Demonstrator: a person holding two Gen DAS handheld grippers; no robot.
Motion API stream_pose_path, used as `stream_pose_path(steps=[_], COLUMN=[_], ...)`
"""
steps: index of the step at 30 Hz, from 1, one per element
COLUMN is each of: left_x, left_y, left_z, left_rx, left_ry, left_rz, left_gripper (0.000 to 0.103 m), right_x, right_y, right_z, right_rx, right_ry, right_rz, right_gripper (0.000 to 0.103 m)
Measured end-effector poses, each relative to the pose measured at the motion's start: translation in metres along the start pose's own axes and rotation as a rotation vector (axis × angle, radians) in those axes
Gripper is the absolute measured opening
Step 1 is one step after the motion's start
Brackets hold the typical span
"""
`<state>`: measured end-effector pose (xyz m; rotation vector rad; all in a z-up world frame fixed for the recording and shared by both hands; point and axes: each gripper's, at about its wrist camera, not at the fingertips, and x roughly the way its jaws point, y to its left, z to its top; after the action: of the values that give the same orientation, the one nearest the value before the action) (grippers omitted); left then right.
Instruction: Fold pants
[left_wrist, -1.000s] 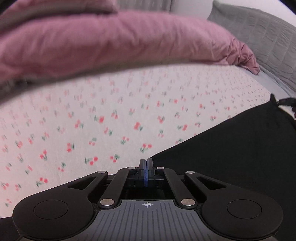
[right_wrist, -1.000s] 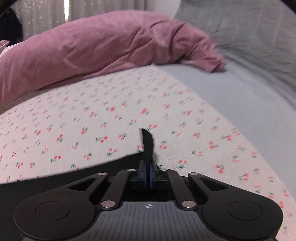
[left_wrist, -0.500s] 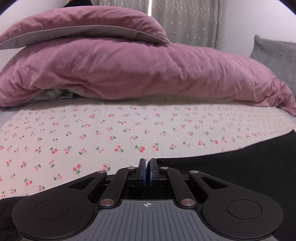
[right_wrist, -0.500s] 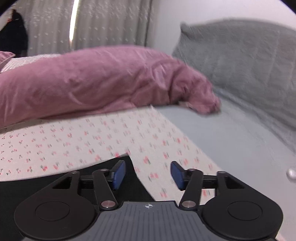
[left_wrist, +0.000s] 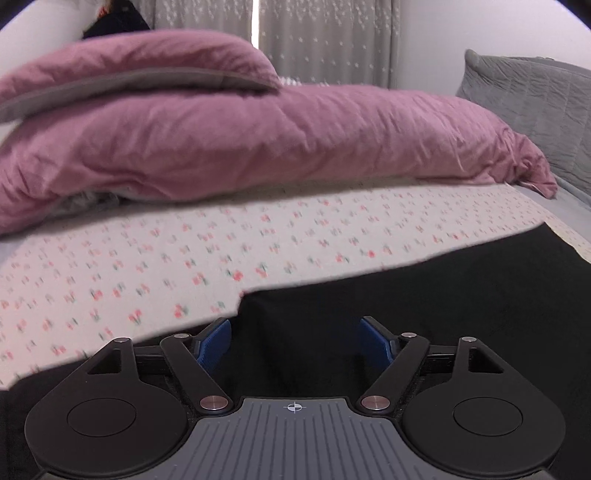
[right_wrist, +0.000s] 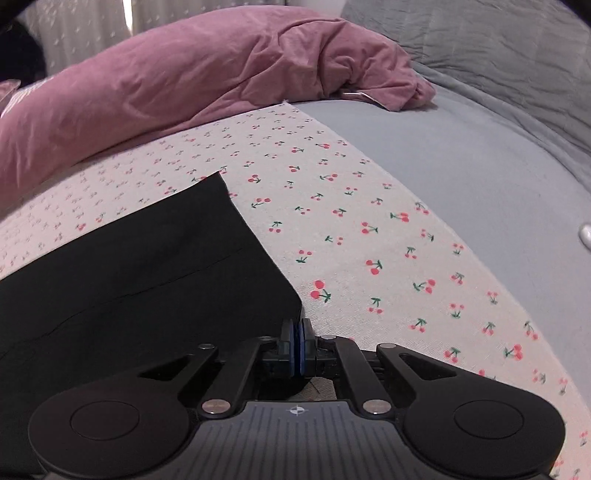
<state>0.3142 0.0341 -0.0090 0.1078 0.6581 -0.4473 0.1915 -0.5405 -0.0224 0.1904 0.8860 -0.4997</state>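
Black pants (right_wrist: 140, 266) lie flat on cherry-print sheet (right_wrist: 351, 221), long axis running from hem corner near you off toward left edge of right view. Your right claw (right_wrist: 296, 341) pinched shut; lower hem corner sits right at its tips, but can't tell whether cloth is between them. Your left claw (left_wrist: 295, 341) spread wide, nothing held, pants (left_wrist: 424, 306) under and ahead of it. Only right view shows grey blanket (right_wrist: 461, 166); only left shows curtains (left_wrist: 325, 40) behind pink duvet (left_wrist: 258, 136).

one black pants (right_wrist: 140, 266), one pink duvet (left_wrist: 258, 140), one cherry-print sheet (right_wrist: 351, 221)
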Motion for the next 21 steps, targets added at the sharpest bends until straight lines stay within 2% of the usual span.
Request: stream_pose_path(steps=[4,8,10,12,16,19,21], left_x=[0.001,0.010,0.007,0.001,-0.010,-0.013,-0.011], left_y=[-0.007,-0.012,-0.013,-0.013,-0.027,-0.047,-0.060], left_z=[-0.015,-0.035,-0.039,-0.037,-0.032,-0.030,-0.034], left_rx=[0.055,0.096,0.117,0.105,0.117,0.135,0.160], left_ry=[0.036,0.126,0.111,0.111,0.084,0.063,0.062], left_rz=[-0.014,-0.014,0.002,-0.002,-0.042,-0.107,-0.136], left_gripper=[0.081,0.083,0.083,0.083,0.084,0.084,0.084], right_x=[0.009,0.023,0.016,0.006,-0.014,-0.033,-0.039], right_y=[0.000,0.001,-0.004,-0.005,0.026,0.069,0.096], right_z=[0.011,0.011,0.009,0.010,0.013,0.005,-0.008], right_rx=[-0.033,-0.041,-0.010,0.019,-0.027,-0.098,-0.151], right_ry=[-0.037,-0.027,-0.034,-0.057,-0.099,-0.119,-0.103], right_rz=[-0.144,-0.184,-0.196,-0.201,-0.119,0.046,0.173], right_gripper=[0.001,0.002,0.014,0.041,0.045,0.051,0.066])
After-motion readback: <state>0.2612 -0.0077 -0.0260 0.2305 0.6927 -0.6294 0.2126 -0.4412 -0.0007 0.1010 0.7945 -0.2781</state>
